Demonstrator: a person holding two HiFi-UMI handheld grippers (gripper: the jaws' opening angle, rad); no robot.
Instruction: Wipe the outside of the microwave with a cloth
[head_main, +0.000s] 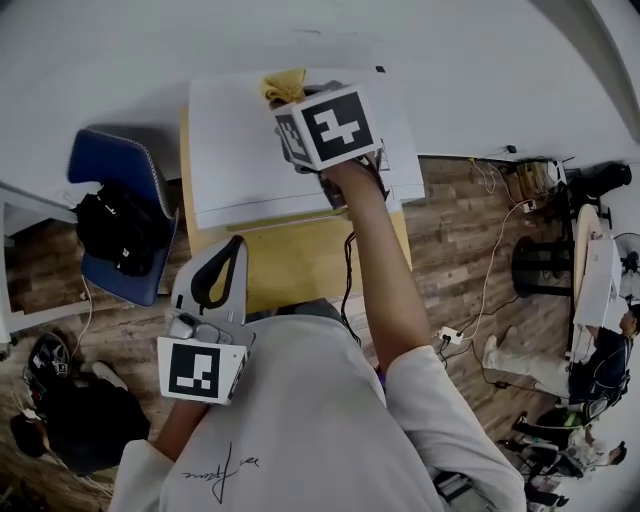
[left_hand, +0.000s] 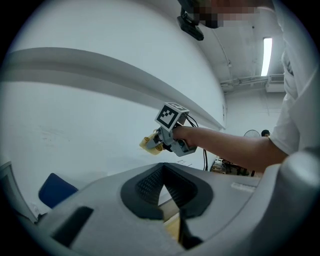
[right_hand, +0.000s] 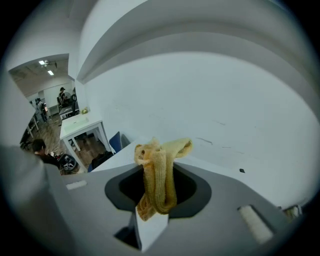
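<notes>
A white microwave (head_main: 250, 150) stands on a yellow table (head_main: 300, 260) against the white wall; I look down on its top. My right gripper (head_main: 292, 100) reaches over the far part of that top, shut on a bunched yellow cloth (head_main: 285, 85). In the right gripper view the cloth (right_hand: 159, 170) is pinched between the jaws and sticks up above them, with the microwave's top (right_hand: 120, 157) just beyond. My left gripper (head_main: 226, 250) hangs back near the table's front edge, shut with nothing in it. From the left gripper view I see the right gripper (left_hand: 155, 143) and the cloth (left_hand: 148, 144) ahead.
A blue chair (head_main: 120, 215) with a black bag (head_main: 115, 230) stands left of the table. Cables and a power strip (head_main: 450, 337) lie on the wood floor at right. A person crouches at lower left (head_main: 80, 430), and a white table (head_main: 595, 280) is far right.
</notes>
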